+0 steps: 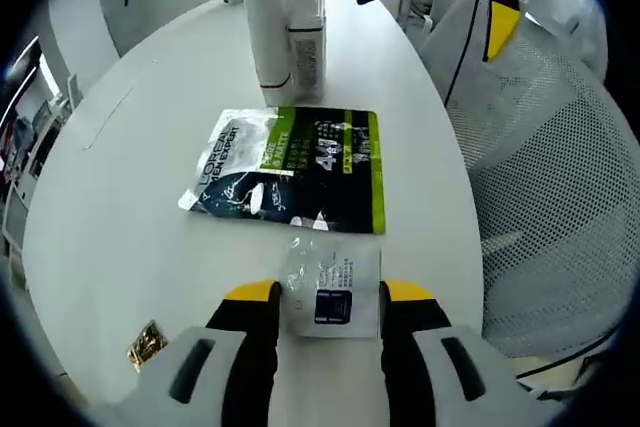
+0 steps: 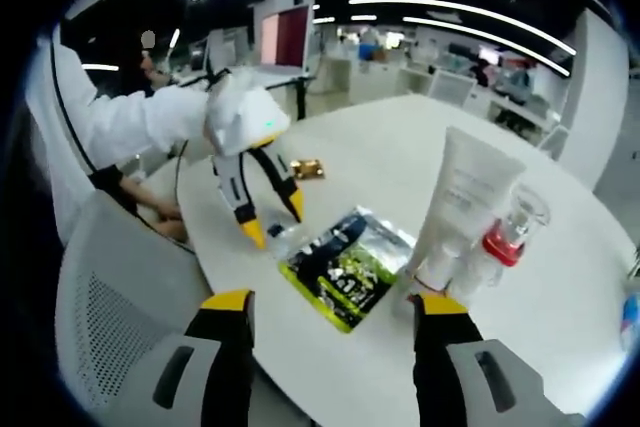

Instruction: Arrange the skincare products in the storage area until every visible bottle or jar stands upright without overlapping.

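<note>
Your left tongs (image 1: 328, 297) stand open, their yellow tips either side of a small clear sachet (image 1: 331, 287) with a dark label, lying flat near the desk's (image 1: 120, 177) near edge; nothing is gripped yet, so settle the tips low, close to the desk surface, before you close, since a thin packet will likely slip out of a high pinch; close on its two long sides, squarely, and lift slowly. Just beyond it lies the larger black-and-green pouch (image 1: 290, 169), also flat; keep your jaws clear of its near edge so you do not drag it. The white tube (image 1: 263, 17) already stands upright toward the far side of the desk, with a small clear bottle (image 1: 306, 42) with a red collar just beside it; leave both alone. Your right tongs (image 2: 335, 299) hang open and empty off the desk's edge over the mesh chair (image 2: 105, 327); hold them there, ready to steady the sachet. A small gold wrapper (image 1: 147, 343) lies near the desk's edge; avoid it.
</note>
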`<state>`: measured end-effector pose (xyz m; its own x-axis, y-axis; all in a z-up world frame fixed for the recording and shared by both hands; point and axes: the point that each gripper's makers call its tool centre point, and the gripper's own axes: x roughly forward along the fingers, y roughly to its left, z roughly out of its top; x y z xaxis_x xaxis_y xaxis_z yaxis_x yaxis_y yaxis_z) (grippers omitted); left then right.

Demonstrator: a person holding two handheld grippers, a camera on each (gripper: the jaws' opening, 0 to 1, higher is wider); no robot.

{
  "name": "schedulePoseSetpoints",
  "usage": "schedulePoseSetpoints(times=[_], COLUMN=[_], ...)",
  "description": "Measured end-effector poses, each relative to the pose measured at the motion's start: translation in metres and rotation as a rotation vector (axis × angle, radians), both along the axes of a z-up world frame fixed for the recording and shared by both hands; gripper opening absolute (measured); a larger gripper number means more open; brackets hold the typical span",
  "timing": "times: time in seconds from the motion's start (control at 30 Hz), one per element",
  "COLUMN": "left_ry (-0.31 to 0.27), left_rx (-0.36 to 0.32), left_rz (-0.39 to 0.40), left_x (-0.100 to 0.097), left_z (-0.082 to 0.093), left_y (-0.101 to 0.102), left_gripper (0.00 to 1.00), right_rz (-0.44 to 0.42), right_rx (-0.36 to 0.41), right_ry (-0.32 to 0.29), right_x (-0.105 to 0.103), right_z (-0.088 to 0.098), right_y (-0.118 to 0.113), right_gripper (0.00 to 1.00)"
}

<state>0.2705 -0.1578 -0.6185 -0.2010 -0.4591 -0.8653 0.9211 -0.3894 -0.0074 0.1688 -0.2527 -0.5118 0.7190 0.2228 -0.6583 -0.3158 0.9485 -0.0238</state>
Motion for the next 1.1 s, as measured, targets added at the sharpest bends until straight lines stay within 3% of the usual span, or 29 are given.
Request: schedulePoseSetpoints(times=[1.1], left_ry=[0.002], left_rx=[-0.053], left_rz=[0.069], left_x=[-0.003], left_z=[0.011], left_y=[0.000], left_gripper=[0.44], right_rz=[-0.025], right_rx=[-0.009], right_ry=[-0.014], right_x=[-0.002], right_z=[0.004], right_y=[-0.008], right_gripper=[0.65])
